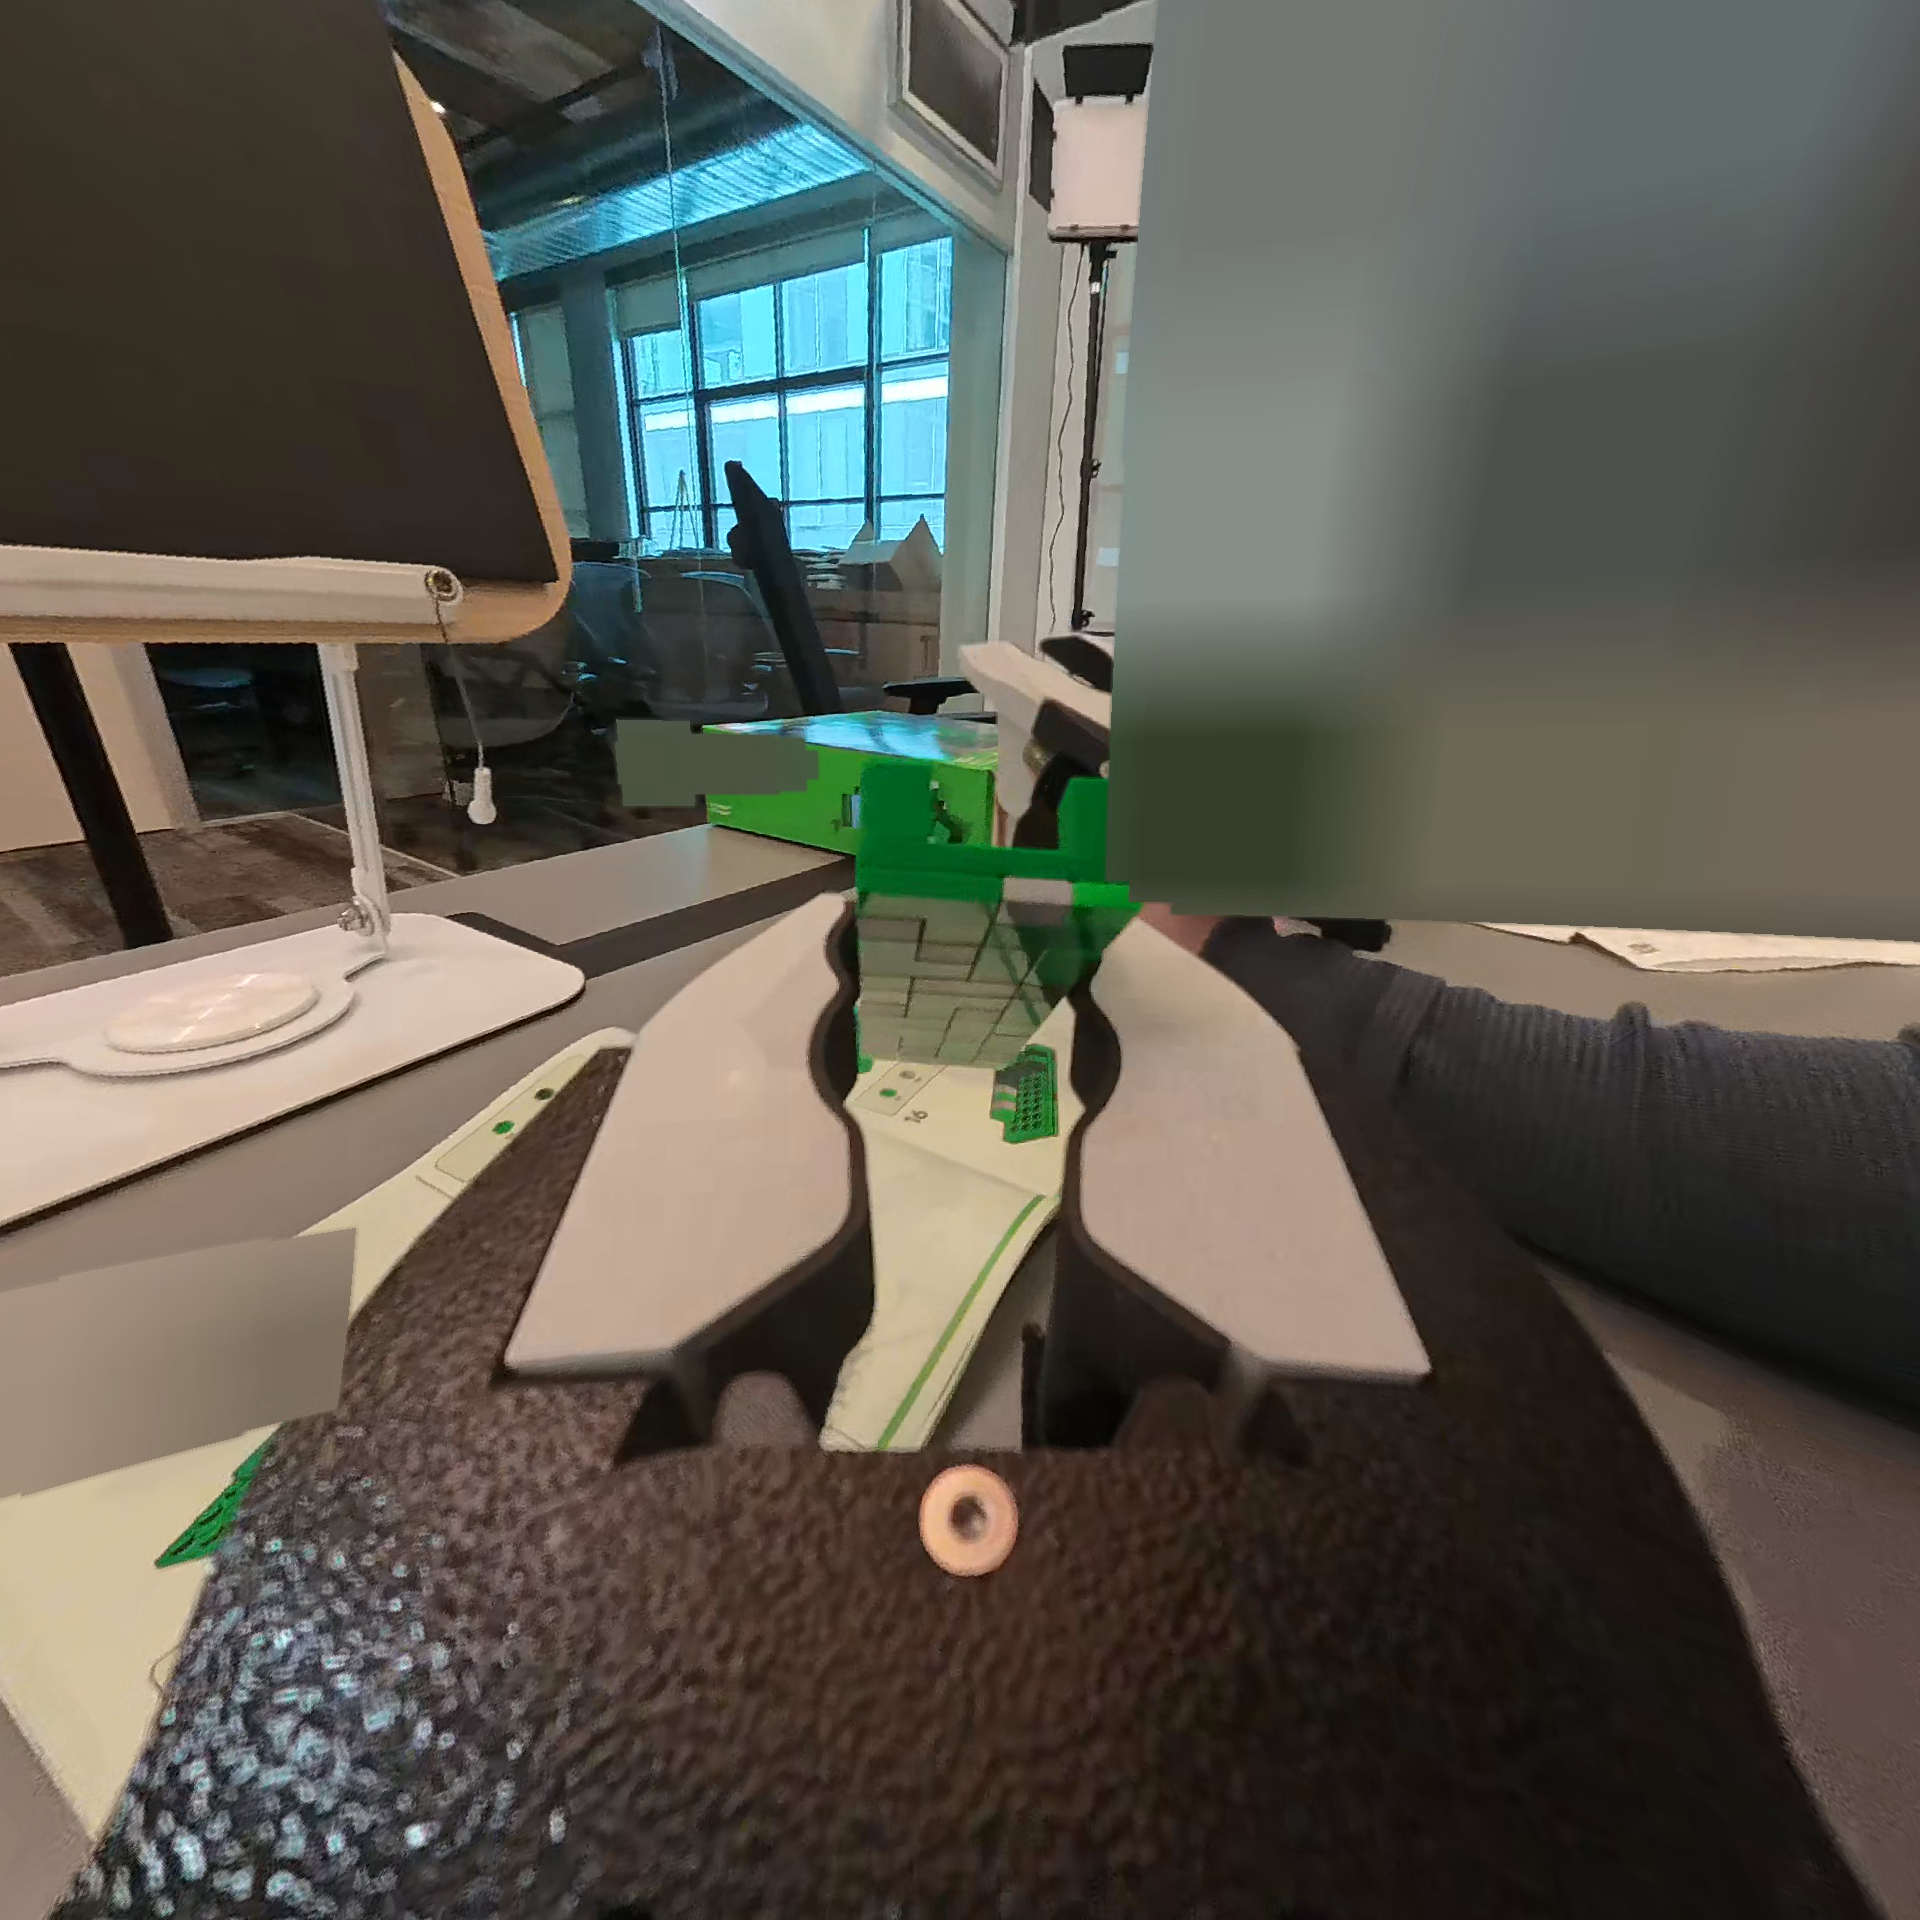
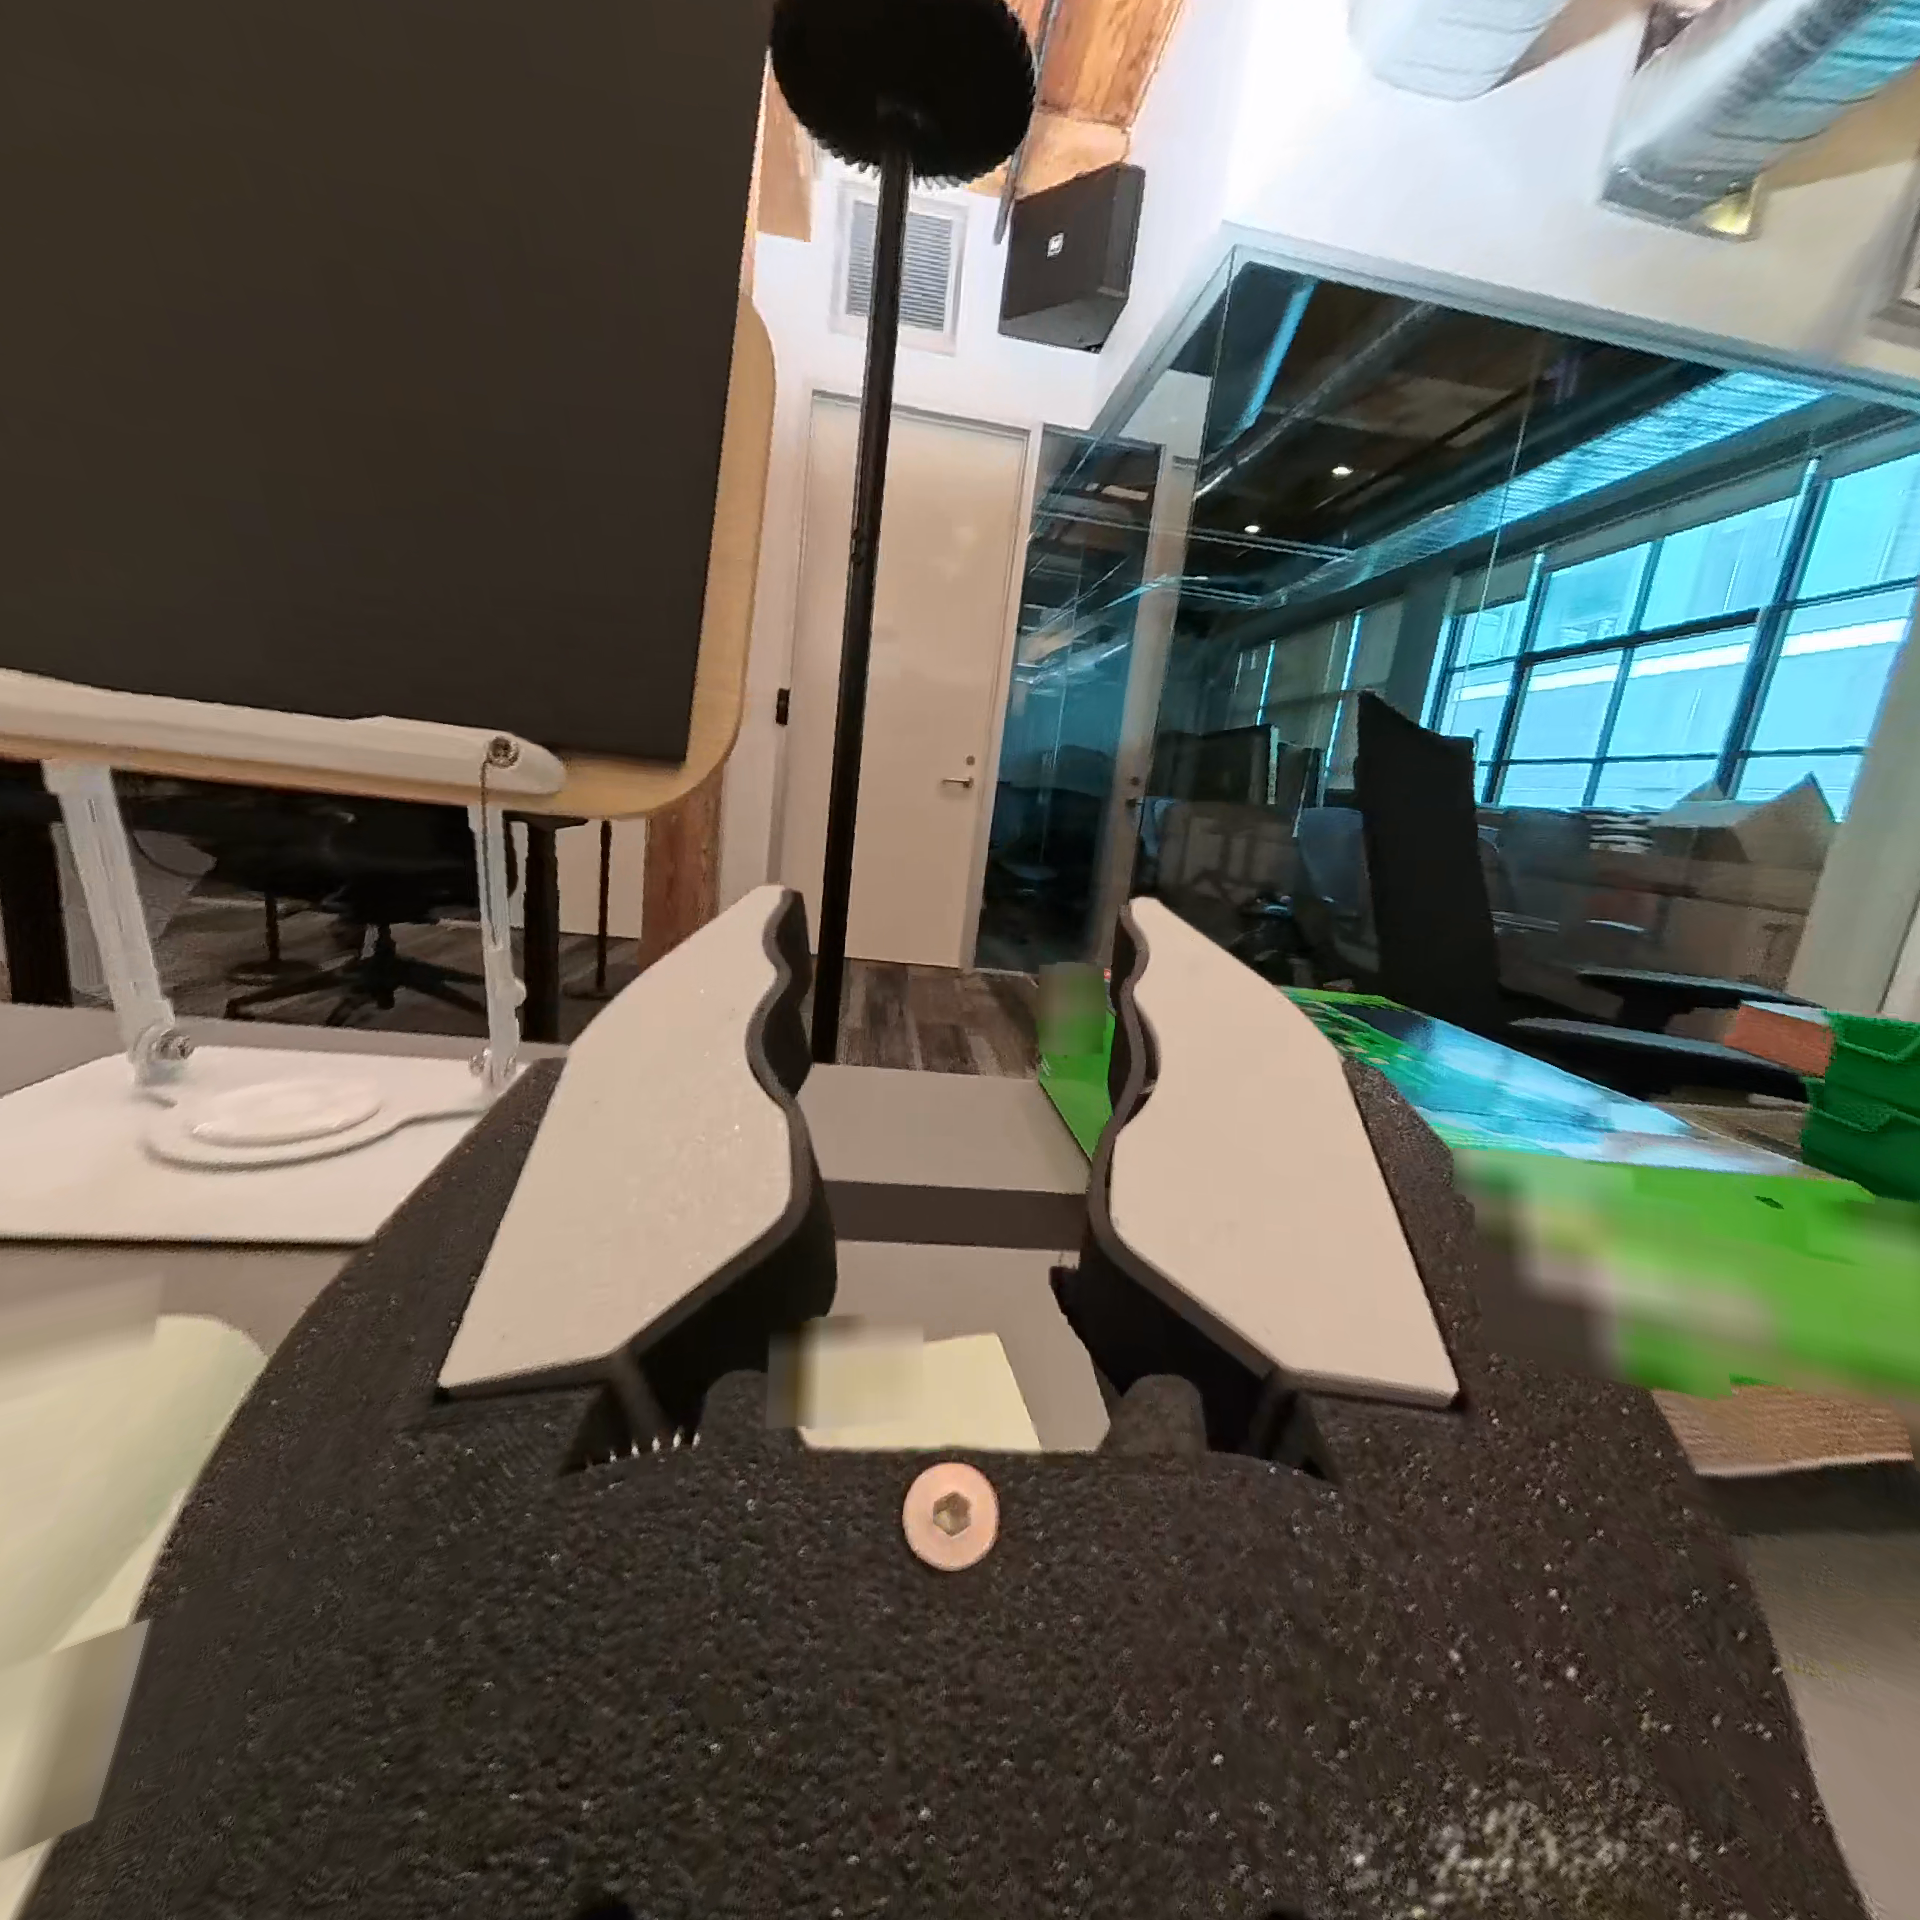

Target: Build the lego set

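Left tool (image 1: 961, 987) pinched the green-and-grey lego build (image 1: 951, 966) above the instruction sheet (image 1: 935, 1247), steadying it for assembly, while right tool (image 2: 961, 997) hung spread, empty.

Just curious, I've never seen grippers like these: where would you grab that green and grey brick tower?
Probably by the grey-brick body of the lego tower, pinched across its flat side walls from the front, as the left gripper seems to be doing. The green top looks irregular and harder to clamp squarely.
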A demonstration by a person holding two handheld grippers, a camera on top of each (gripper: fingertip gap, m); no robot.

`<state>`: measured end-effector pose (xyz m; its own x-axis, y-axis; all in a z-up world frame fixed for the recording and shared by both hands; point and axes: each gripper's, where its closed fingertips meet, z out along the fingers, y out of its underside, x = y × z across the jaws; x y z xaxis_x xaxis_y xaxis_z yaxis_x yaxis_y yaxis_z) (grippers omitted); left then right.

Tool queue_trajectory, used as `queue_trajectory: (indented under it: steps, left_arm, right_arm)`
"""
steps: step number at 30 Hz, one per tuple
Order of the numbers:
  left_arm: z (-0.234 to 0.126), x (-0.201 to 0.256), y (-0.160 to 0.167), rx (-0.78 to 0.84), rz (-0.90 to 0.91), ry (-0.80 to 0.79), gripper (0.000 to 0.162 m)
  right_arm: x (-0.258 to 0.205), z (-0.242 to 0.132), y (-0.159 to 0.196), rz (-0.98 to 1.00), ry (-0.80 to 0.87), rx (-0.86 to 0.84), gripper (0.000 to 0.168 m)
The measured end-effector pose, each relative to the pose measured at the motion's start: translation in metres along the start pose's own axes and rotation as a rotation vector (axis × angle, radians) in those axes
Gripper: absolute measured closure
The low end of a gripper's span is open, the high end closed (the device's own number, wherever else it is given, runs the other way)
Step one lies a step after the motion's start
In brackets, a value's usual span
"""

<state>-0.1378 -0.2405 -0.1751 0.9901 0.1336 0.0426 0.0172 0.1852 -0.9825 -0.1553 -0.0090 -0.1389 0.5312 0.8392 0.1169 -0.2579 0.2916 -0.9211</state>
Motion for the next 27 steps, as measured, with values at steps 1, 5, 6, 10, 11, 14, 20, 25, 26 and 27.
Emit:
queue_trajectory:
  steps: [1,5,6,10,11,14,20,25,26,27]
  left_arm:
    - [0.000,0.000,0.001,-0.003,0.000,-0.004,0.124]
    - [-0.001,-0.002,0.000,0.008,-0.010,-0.006,0.125]
    - [-0.001,-0.001,0.000,0.010,-0.011,-0.005,0.125]
    - [-0.002,0.002,0.000,0.008,0.007,0.013,0.125]
    - [-0.001,0.003,0.001,0.004,0.011,0.016,0.125]
    - [0.000,0.005,0.002,-0.005,0.023,0.020,0.124]
    - [0.000,0.006,0.002,-0.008,0.035,0.020,0.124]
    - [-0.001,0.005,0.001,0.001,0.015,0.027,0.125]
    - [-0.001,0.005,0.001,0.003,0.011,0.026,0.125]
    - [-0.001,0.004,0.001,0.005,0.009,0.026,0.125]
  right_arm:
    - [-0.001,0.004,-0.001,0.016,-0.002,0.006,0.113]
    - [-0.009,0.006,-0.006,0.054,-0.054,0.033,0.115]
    - [-0.011,0.006,-0.006,0.080,-0.069,0.038,0.115]
    - [-0.019,0.008,0.002,0.178,-0.131,0.007,0.116]
    - [-0.016,0.007,-0.001,0.187,-0.122,0.015,0.116]
    - [-0.006,0.006,-0.006,0.218,-0.094,0.028,0.117]
    - [-0.001,0.003,-0.014,0.283,-0.087,0.046,0.120]
    - [-0.011,0.001,-0.019,0.288,-0.108,0.055,0.121]
    - [-0.012,0.001,-0.021,0.280,-0.109,0.061,0.122]
    - [-0.011,0.001,-0.022,0.279,-0.109,0.066,0.122]
